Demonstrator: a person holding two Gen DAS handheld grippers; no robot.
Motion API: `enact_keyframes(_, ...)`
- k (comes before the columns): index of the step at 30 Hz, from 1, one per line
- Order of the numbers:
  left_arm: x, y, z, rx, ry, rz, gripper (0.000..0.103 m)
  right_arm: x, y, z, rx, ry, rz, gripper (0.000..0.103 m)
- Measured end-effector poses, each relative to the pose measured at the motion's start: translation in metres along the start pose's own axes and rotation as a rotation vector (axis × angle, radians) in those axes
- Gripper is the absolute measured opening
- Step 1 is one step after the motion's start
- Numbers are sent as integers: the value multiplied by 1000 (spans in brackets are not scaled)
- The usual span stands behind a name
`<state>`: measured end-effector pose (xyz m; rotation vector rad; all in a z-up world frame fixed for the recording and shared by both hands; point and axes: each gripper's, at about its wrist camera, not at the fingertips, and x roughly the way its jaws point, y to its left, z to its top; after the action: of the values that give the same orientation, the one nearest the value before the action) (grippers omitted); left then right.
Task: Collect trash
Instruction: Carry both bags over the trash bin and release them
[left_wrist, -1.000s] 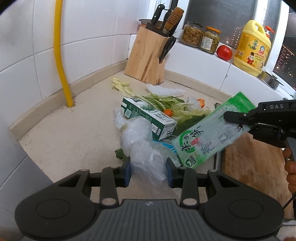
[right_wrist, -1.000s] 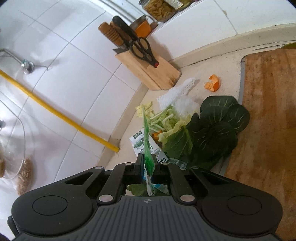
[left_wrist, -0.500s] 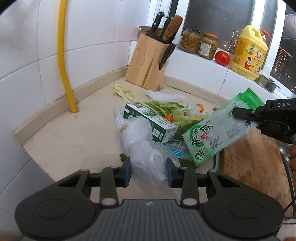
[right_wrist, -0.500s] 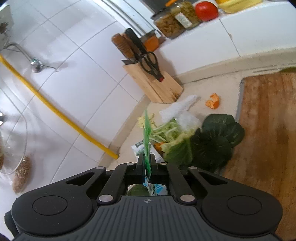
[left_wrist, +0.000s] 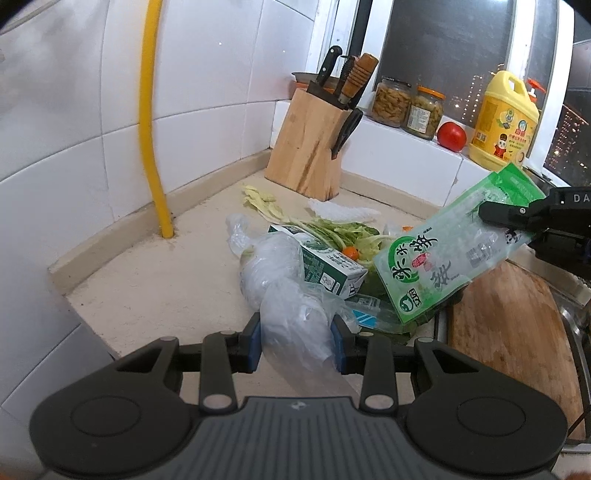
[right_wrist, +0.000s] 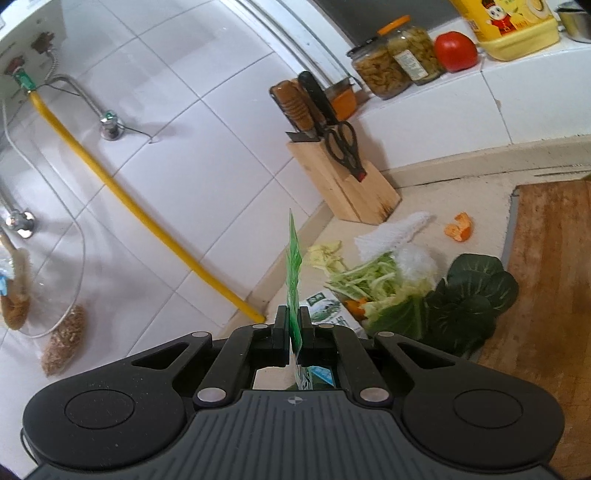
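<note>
My left gripper (left_wrist: 295, 341) is shut on a crumpled clear plastic bag (left_wrist: 291, 302) that trails across the counter toward a green-and-white carton (left_wrist: 325, 266). Held edge-on in the right wrist view, a green printed food bag (right_wrist: 294, 266) is pinched in my right gripper (right_wrist: 294, 321). In the left wrist view that same green bag (left_wrist: 454, 254) hangs in the air at the right, clamped by the right gripper (left_wrist: 517, 218). Vegetable scraps (left_wrist: 343, 232), dark leaves (right_wrist: 469, 295) and an orange peel (right_wrist: 459, 228) lie on the counter.
A wooden knife block (left_wrist: 314, 147) stands in the back corner, a yellow pipe (left_wrist: 151, 122) runs down the tiled wall. Jars (left_wrist: 406, 105), a tomato (left_wrist: 451, 136) and a yellow detergent jug (left_wrist: 506, 118) sit on the sill. A wooden cutting board (left_wrist: 513, 332) lies right.
The right gripper has lifted the green bag higher and to the right, and has rolled. The left gripper has risen a little, still holding the clear bag.
</note>
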<state>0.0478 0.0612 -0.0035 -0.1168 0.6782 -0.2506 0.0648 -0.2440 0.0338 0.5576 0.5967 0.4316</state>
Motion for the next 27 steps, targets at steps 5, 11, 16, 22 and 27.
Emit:
enact_keyframes(5,-7,2,-1,-2,-19,15,31,3,10,-1,-15,10,26,5)
enact_keyframes(11,-20,10,-5,-27,-36,52,31,15,26,-5,-46,47,80,5)
enact_keyframes(16,-33,23,-12,-63,-47,104,31,35,44,-10,-72,103,137,5)
enact_keyframes(22,-53,49,-24,-130,-57,188,31,62,71,-22,-111,190,214,5)
enact_keyframes(27,-68,68,-36,-178,-59,252,31,86,94,-35,-141,273,269,5)
